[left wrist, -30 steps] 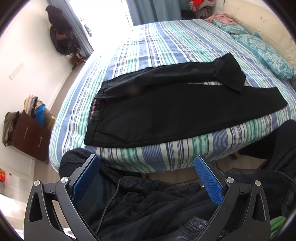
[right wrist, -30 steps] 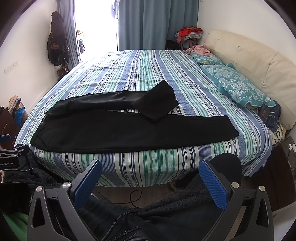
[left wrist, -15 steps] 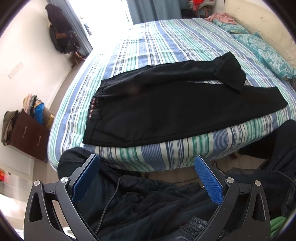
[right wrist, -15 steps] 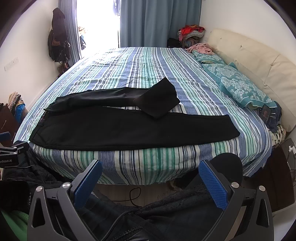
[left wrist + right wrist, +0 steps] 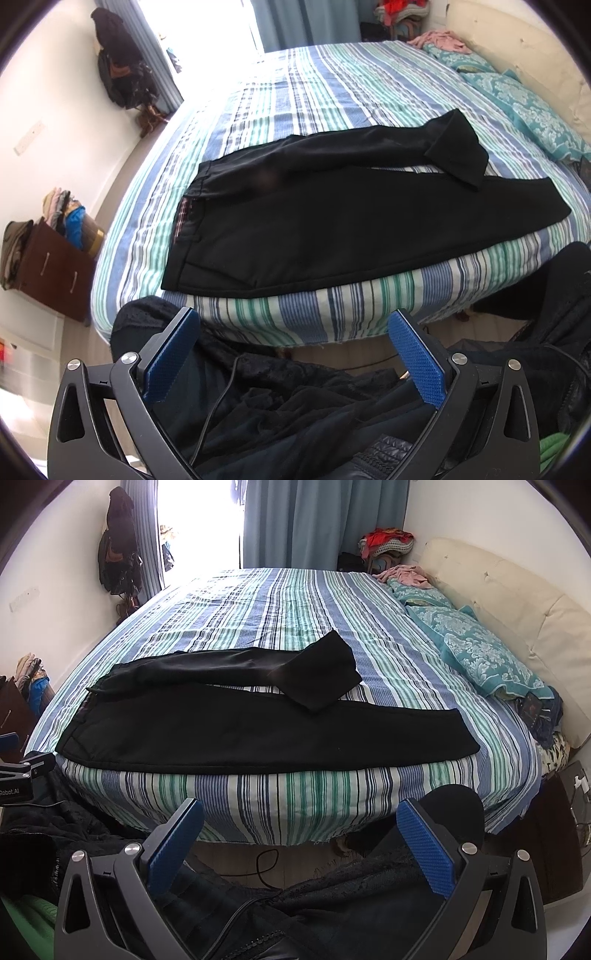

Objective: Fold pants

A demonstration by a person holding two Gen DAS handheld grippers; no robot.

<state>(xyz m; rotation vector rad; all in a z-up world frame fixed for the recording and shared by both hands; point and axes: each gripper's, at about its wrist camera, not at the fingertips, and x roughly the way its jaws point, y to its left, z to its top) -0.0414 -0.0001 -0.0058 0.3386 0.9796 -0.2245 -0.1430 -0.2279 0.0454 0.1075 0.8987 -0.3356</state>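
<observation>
A bedroom holds a wide bed [image 5: 295,602] covered by a sheet striped in blue, green and white, with teal curtains [image 5: 317,524] and a bright doorway at the far wall. A cream headboard [image 5: 498,602] runs along the right side, with teal patterned pillows [image 5: 476,653] lying against it and a pink garment [image 5: 406,574] at the far right corner. Dark coats [image 5: 118,542] hang on the left wall, and a brown dresser [image 5: 51,273] stacked with folded clothes stands at the near left.

The black pants [image 5: 258,727] lie flat along the near edge of the bed, waistband at the left and leg ends toward the right. The near leg stretches straight out to the right. The far leg runs beside it, and its lower end is turned back into a loose flap [image 5: 325,681] that rests partly on the near leg.

The left gripper [image 5: 291,354] hangs below the near edge of the mattress, its blue-padded fingers [image 5: 173,354] spread wide with nothing between them. The right gripper [image 5: 301,843] sits likewise low in front of the bed, jaws wide apart and empty, well apart from the pants. Dark clothing [image 5: 295,413] lies beneath both grippers, and a black cable [image 5: 266,867] loops on the wooden floor under the bed edge.
</observation>
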